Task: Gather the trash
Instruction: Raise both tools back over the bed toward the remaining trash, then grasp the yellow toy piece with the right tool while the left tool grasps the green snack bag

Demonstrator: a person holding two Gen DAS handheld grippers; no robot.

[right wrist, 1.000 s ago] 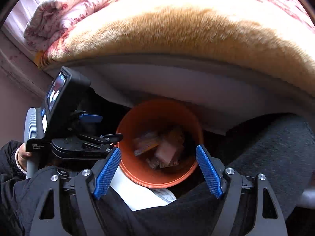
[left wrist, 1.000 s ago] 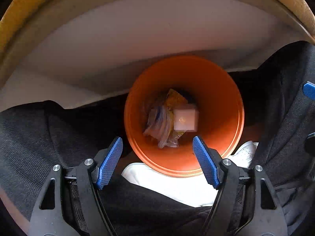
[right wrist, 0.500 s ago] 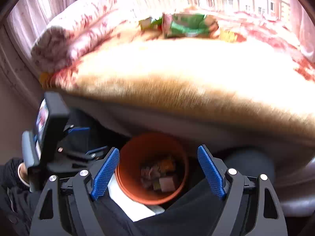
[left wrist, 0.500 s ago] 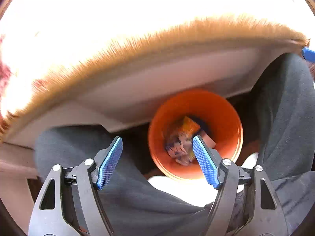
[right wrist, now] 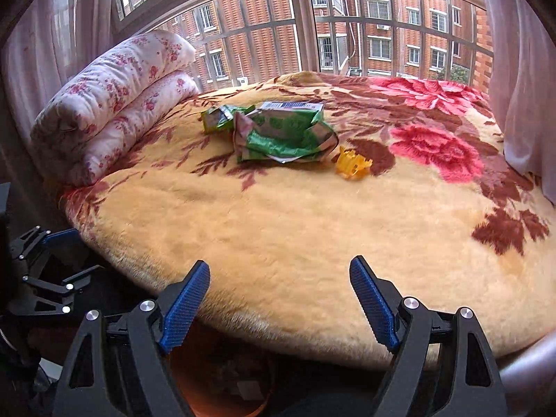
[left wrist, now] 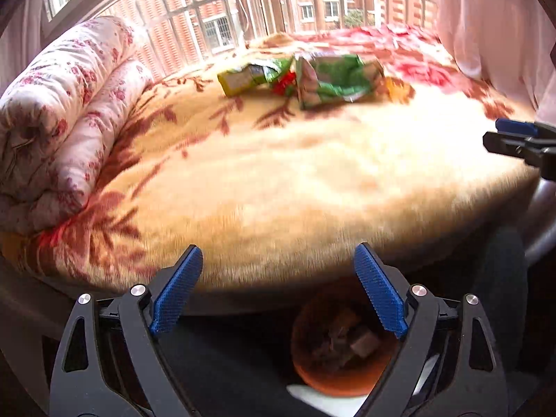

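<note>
While both your grippers point out over the bed's edge, the scene from left to right starts with the folded floral quilt (right wrist: 114,97), stacked in two rolls at the far left of the bed against the window (right wrist: 312,24). Your left gripper (left wrist: 278,292) is empty; its jaws have just been opening and now stand wide, with only the fuzzy cream blanket (left wrist: 278,180) seen between the blue pads (left wrist: 175,295). Below it, on the floor by the bed, sits the orange bin (left wrist: 333,378), partly hidden behind the right-hand finger, with crumpled wrappers and a pale scrap inside. Farther up the blanket, near the window, lies the trash you are after: a small yellow-green packet (right wrist: 219,118), then, touching it on its right, a larger crumpled green snack bag (right wrist: 285,132), and just beside that bag's right end a small yellow plastic piece (right wrist: 352,165). All three rest on the blanket, well apart from either gripper. Your right gripper (right wrist: 279,299) also has nothing in it, its jaws spread wide over the blanket's near edge; the bin's rim shows dimly beneath its left finger. To the right of the trash the blanket carries large red flowers (right wrist: 434,146), and a pale curtain (right wrist: 521,87) hangs at the far right.
</note>
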